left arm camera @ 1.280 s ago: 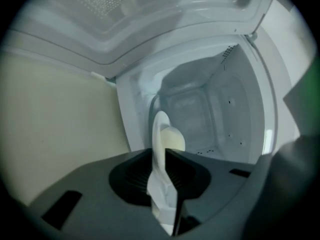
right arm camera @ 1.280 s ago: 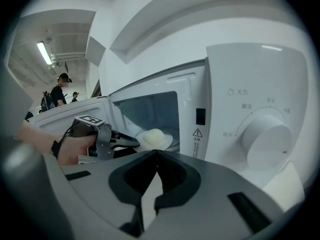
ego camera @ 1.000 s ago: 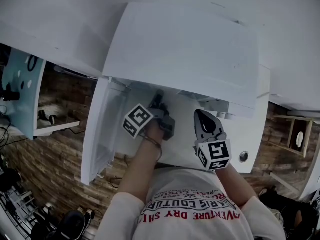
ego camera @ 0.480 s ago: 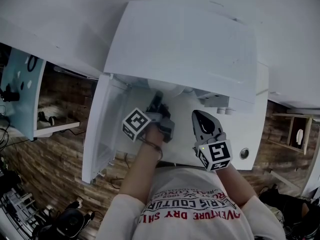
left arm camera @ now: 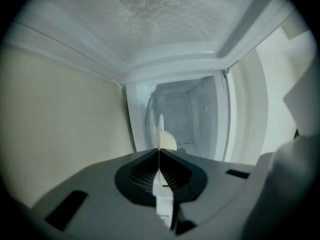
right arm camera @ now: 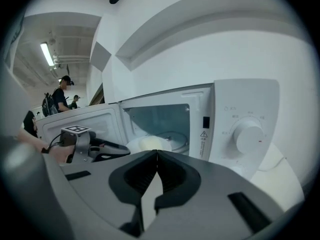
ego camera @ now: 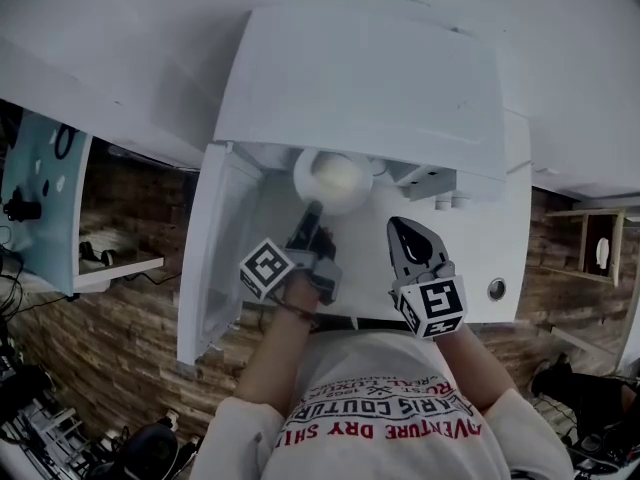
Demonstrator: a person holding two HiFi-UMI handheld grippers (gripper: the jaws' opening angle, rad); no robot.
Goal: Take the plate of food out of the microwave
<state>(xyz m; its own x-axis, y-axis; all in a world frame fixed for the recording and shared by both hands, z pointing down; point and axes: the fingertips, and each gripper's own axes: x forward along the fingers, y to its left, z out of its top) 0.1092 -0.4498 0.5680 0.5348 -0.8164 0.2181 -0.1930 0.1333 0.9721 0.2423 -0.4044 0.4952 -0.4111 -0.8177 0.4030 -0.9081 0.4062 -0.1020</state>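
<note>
In front of the microwave (ego camera: 370, 88), the right gripper (ego camera: 400, 230) holds its fingers together, empty. At its mouth the left gripper (ego camera: 313, 211) has its fingers clamped on the near rim of the plate (ego camera: 333, 180), which is half outside. Only the right gripper view shows the microwave's dial (right arm camera: 248, 135).

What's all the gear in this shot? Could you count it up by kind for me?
microwave: 1
plate of food: 1
hand-held grippers: 2 (left gripper, right gripper)
Total: 4
</note>
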